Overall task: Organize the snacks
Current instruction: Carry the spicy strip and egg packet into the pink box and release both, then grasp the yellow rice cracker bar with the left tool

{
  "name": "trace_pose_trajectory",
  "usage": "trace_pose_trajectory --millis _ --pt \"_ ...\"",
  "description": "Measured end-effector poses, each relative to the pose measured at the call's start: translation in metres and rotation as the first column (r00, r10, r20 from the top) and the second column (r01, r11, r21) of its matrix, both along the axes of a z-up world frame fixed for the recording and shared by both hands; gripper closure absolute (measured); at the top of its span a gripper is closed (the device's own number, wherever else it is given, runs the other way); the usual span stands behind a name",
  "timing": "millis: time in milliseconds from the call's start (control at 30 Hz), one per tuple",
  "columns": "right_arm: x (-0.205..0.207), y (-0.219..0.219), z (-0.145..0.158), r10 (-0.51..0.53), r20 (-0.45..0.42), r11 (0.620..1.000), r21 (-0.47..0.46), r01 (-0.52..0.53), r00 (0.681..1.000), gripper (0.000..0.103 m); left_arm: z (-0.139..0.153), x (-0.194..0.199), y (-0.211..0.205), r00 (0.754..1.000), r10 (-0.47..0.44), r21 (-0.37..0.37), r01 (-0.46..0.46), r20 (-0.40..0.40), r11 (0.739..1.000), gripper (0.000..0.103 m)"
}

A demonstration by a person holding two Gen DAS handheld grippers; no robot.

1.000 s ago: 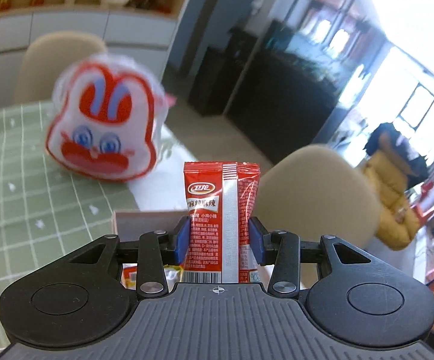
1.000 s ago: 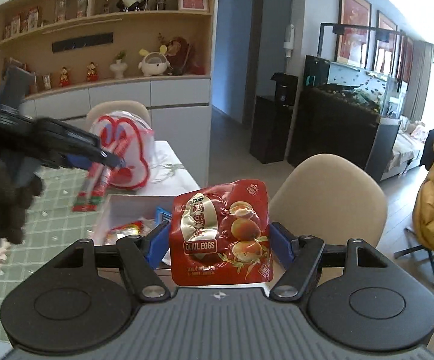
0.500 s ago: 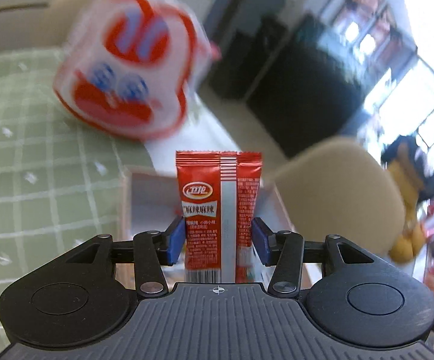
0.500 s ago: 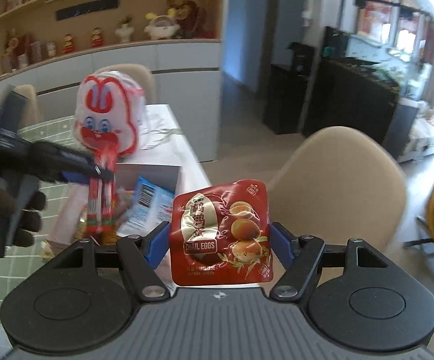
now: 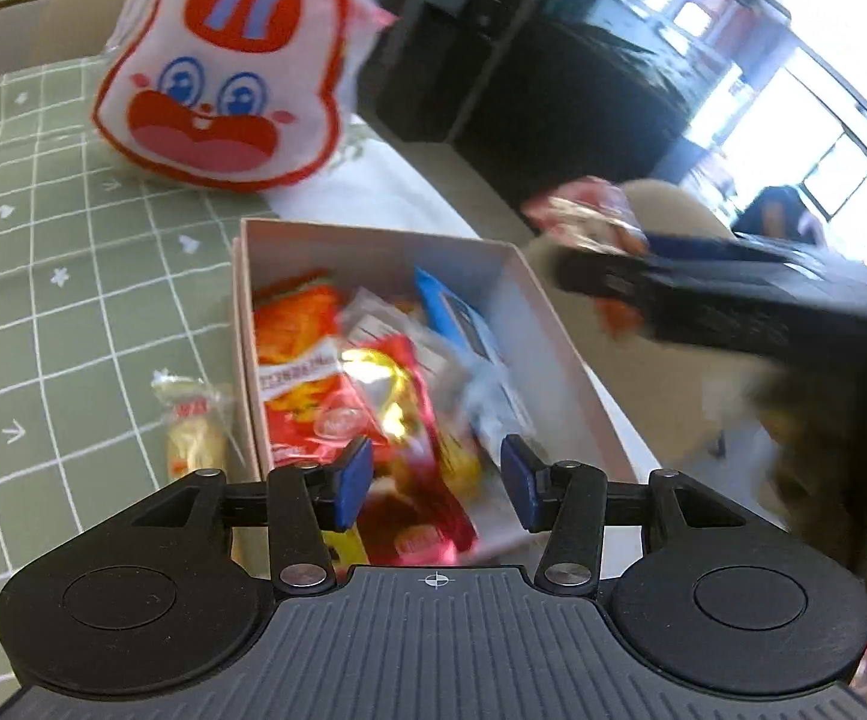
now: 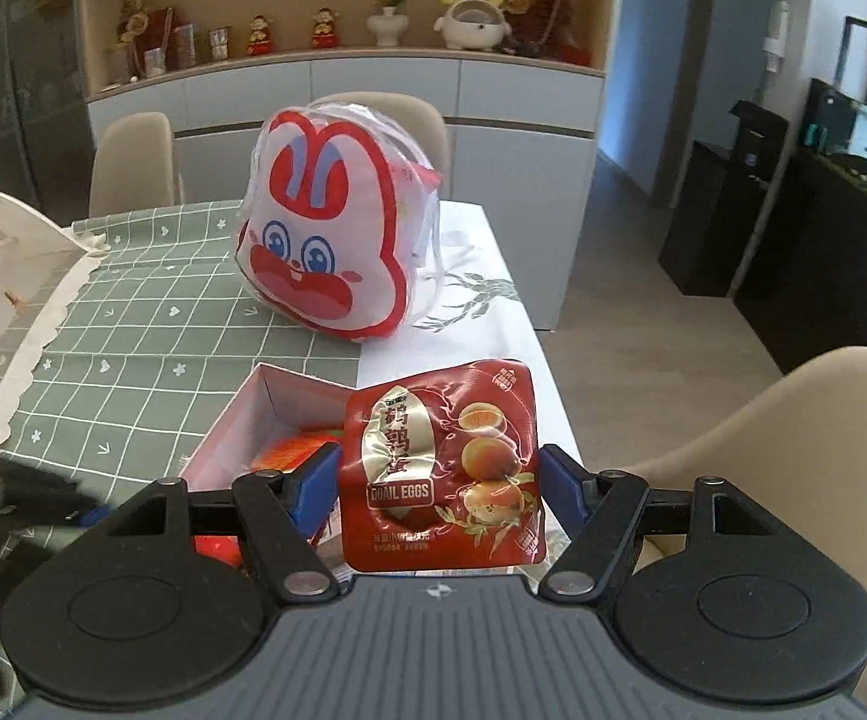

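Spread jaws mark the left gripper (image 5: 433, 483), poised with nothing between its blue pads above the near end of the open white box (image 5: 511, 276) on the dining table, while the right gripper (image 6: 440, 489) pinches a red pouch (image 6: 442, 468) by its side edges over the box's right-hand side. Loose snacks already fill the box: an orange-and-red packet (image 5: 298, 354), a crinkled red-and-gold wrapper (image 5: 391, 396), and a blue-and-white pack (image 5: 463, 324) leaning on the far wall. One small clear-wrapped sweet (image 5: 193, 426) lies outside, just beside the box's left wall on the green checked tablecloth (image 5: 43, 276). Behind the box stands a white bag (image 6: 328, 240) printed with a red cartoon rabbit face, and farther off beige chairs and a shelf of figurines.

Both tools crowd the same box, so a careless move could knock them together or shove the box toward the table's right edge, which it sits near. Released from this height, the slick pouch might slide off the heaped packets and over the rim.

Only the pouch reads clearly: "QUAIL EGGS" beneath large Chinese characters, with pictured eggs. Print on the other packets is too blurred to read.
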State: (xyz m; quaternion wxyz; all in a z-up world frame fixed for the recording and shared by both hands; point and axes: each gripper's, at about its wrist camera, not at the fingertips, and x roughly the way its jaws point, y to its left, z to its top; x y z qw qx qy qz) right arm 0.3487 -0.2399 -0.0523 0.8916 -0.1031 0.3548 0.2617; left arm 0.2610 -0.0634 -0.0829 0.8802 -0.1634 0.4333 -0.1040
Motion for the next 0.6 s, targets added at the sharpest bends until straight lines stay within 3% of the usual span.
trace_pose_trajectory --millis 67,167,267,367,433,467,533,600 --pt "0.008 0.003 -0.009 0.009 -0.031 1.0 0.014 -0.008 0.999 0.032 0.004 -0.006 0.005 0.999 0.038 -0.022 -0.037 0.012 0.999 0.051" --pt "0.021 0.003 -0.023 0.072 -0.173 0.993 0.101 -0.055 0.982 0.031 0.016 -0.027 0.024 0.983 0.179 -0.104 -0.174 0.041 0.979 0.051" --pt "0.029 0.0 -0.034 0.086 -0.297 0.986 0.165 -0.038 0.951 0.031 0.016 -0.039 0.06 0.925 0.377 -0.143 -0.369 0.04 0.919 0.051" --pt "0.023 -0.004 -0.036 0.043 -0.301 0.986 0.166 0.008 0.953 0.028 0.002 -0.038 0.088 0.884 0.466 -0.076 -0.466 -0.028 0.881 0.051" --pt "0.014 -0.007 -0.033 0.095 -0.295 0.975 0.222 -0.029 0.951 0.023 -0.009 -0.033 0.091 0.896 0.44 -0.044 -0.443 -0.049 0.896 0.051" --pt "0.007 -0.003 -0.03 0.098 -0.272 0.978 0.204 -0.043 0.957 0.019 -0.014 -0.031 0.089 0.911 0.408 -0.031 -0.41 -0.057 0.911 0.051" --pt "-0.008 0.01 -0.025 0.074 -0.19 0.995 0.086 -0.058 0.979 0.017 -0.024 -0.025 0.078 0.944 0.325 0.009 -0.325 -0.06 0.946 0.051" --pt "-0.024 0.016 -0.022 0.033 -0.117 0.999 -0.002 -0.034 0.993 0.017 -0.035 -0.016 0.064 0.964 0.261 0.092 -0.255 -0.059 0.963 0.051"
